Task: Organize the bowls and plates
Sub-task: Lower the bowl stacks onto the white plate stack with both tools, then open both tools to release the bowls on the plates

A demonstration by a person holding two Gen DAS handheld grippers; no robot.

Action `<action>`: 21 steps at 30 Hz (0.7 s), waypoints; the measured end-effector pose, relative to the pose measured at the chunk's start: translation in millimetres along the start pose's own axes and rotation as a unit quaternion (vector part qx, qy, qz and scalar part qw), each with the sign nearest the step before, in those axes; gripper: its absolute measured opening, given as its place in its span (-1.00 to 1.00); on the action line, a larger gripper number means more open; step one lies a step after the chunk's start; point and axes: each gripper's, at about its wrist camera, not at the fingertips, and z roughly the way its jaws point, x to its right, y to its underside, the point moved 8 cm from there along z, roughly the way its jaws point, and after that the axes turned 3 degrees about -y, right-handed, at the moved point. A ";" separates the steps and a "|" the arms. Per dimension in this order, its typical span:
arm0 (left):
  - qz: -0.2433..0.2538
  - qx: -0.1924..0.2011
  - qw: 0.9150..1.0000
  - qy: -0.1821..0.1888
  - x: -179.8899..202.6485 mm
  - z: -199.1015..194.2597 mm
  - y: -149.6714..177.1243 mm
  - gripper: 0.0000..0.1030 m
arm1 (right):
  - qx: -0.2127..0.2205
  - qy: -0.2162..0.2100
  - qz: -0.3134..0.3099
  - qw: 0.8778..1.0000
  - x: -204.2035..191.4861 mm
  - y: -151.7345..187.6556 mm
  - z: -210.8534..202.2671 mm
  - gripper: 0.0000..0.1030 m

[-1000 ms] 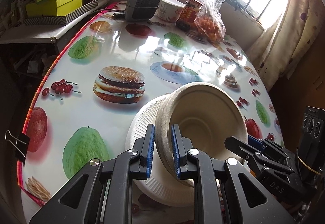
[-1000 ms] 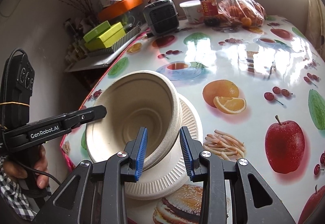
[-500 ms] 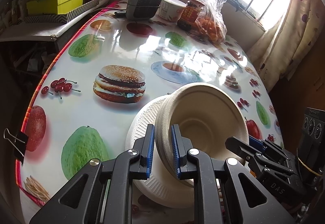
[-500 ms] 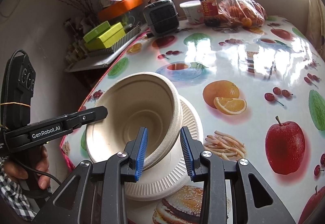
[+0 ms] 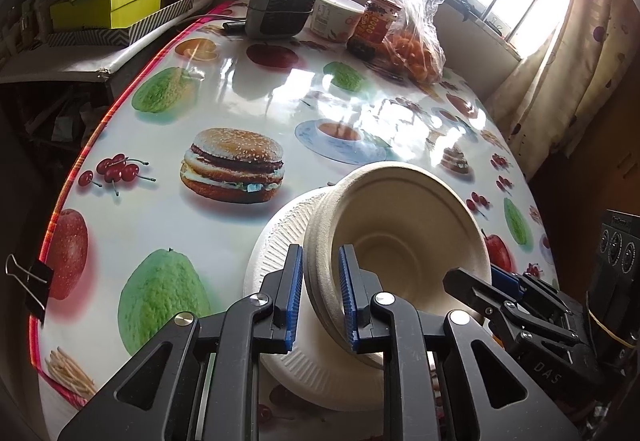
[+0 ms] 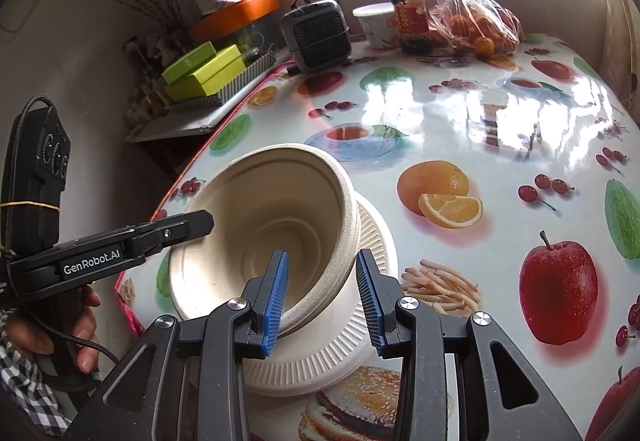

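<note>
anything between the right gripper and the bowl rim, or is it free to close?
Nothing visible in the way. The right gripper is open, its blue pads straddling the near rim of the tilted beige pulp bowl. The left gripper is shut on the opposite rim. The bowl sits tipped on the white ribbed paper plate.

My view shows a glossy oval table point(image 5: 168, 209) printed with food pictures. On it sit a white ribbed paper plate point(image 5: 276, 241), grey heater point(image 5: 280, 3), white tub point(image 5: 332, 17), red-labelled jar point(image 5: 374, 23), and clear bag of oranges point(image 5: 416, 41).
</note>
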 end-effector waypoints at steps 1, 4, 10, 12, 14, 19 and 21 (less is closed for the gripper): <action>-0.001 0.000 1.000 0.001 0.7 0.1 -0.3 -0.62 | 0.000 0.000 0.000 1.000 -0.2 -0.1 0.0 -0.30; -0.001 0.002 1.000 0.003 2.5 0.5 -0.8 -0.59 | 0.001 0.000 0.000 1.000 0.2 -0.4 -0.1 -0.27; 0.004 0.002 1.000 0.003 5.6 1.1 -0.6 -0.39 | 0.004 0.001 0.001 1.000 1.1 -1.7 -2.1 -0.17; 0.005 0.003 1.000 0.001 6.2 1.2 -0.7 -0.35 | 0.006 0.001 0.001 1.000 1.6 -1.8 -3.6 -0.16; 0.008 0.005 1.000 -0.002 6.6 0.7 -0.9 -0.28 | 0.008 0.002 0.002 1.000 2.1 -1.9 -4.7 -0.12; 0.014 0.008 1.000 -0.008 8.2 -0.8 -0.5 -0.24 | 0.011 0.005 0.002 1.000 3.2 -1.6 -6.5 -0.06; 0.017 0.010 1.000 -0.009 8.8 -1.5 -0.3 -0.22 | 0.012 0.005 0.003 1.000 3.2 -1.2 -7.2 -0.03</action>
